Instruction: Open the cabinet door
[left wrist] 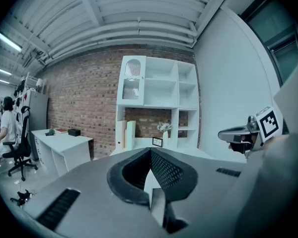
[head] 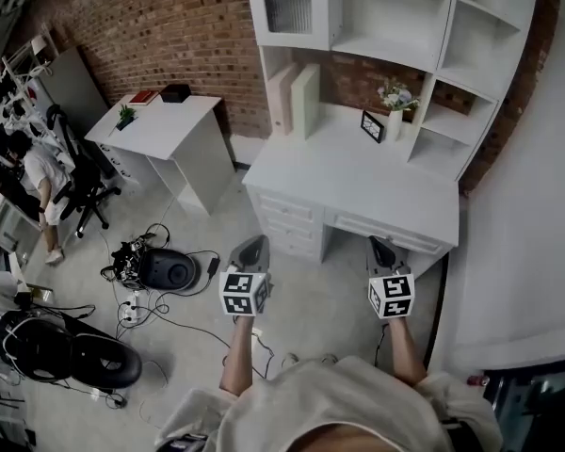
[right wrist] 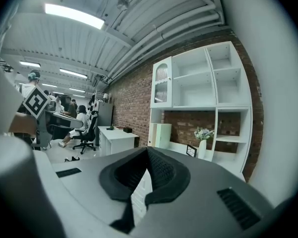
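The left gripper (head: 251, 246) and right gripper (head: 381, 248) hover near the white bench (head: 358, 182), fingers pressed together on nothing. The cabinet door (head: 287, 6), far upper left on the hutch (head: 386, 47), looks closed.

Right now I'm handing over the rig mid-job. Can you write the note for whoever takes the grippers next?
Left gripper: shut, empty, held out in front of the white desk, not touching it.
Right gripper: shut, empty, beside the left one.
Cabinet door: the glass-fronted one at the upper left of the hutch, closed.
Done: nothing yet.
Left: step closer, reach up to the door, grip its edge or handle (handle not made out from here), swing it open.
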